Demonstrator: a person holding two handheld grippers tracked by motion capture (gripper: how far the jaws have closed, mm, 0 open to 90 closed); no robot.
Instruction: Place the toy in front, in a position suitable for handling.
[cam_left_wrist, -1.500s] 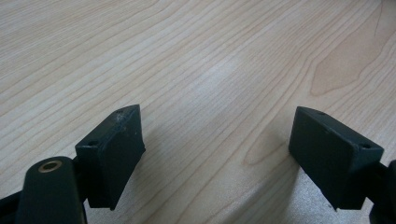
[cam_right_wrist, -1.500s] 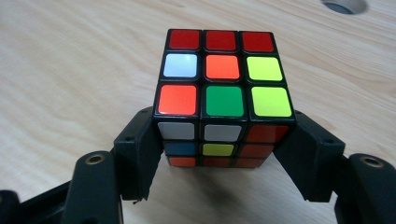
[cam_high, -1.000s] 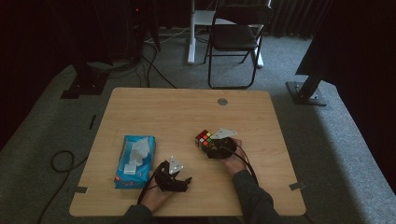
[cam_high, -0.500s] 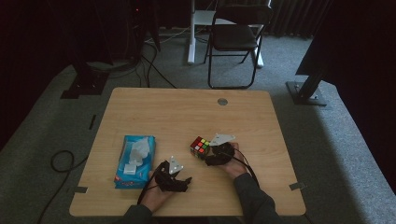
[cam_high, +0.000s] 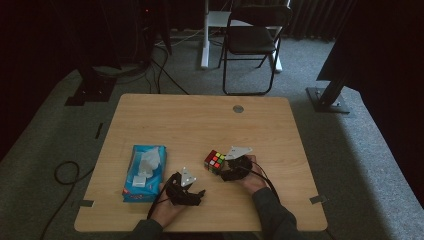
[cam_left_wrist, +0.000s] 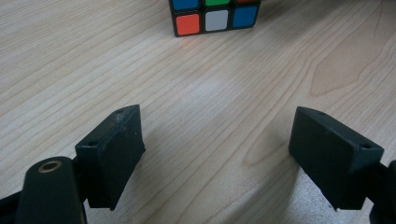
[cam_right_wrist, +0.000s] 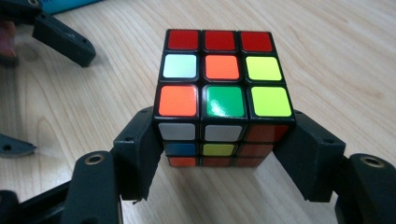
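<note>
A scrambled Rubik's cube (cam_high: 215, 161) rests on the wooden table (cam_high: 190, 120), right of centre near the front. My right gripper (cam_high: 220, 168) is shut on it. In the right gripper view the two black jaws press on the lower sides of the cube (cam_right_wrist: 219, 93), whose top shows red, orange, green and yellow tiles. My left gripper (cam_high: 199, 196) sits low over the table to the cube's front left, open, its jaws wide apart with bare wood between them (cam_left_wrist: 215, 140). The cube's bottom row (cam_left_wrist: 215, 18) shows ahead of it.
A blue tissue pack (cam_high: 144, 172) lies at the front left of the table, just left of the left hand. A round grommet (cam_high: 238, 108) sits near the far edge. A folding chair (cam_high: 250, 45) and cables stand beyond the table on the carpet.
The right gripper has drawn the cube a little toward the person's edge of the table. The left gripper has stayed put, still open.
</note>
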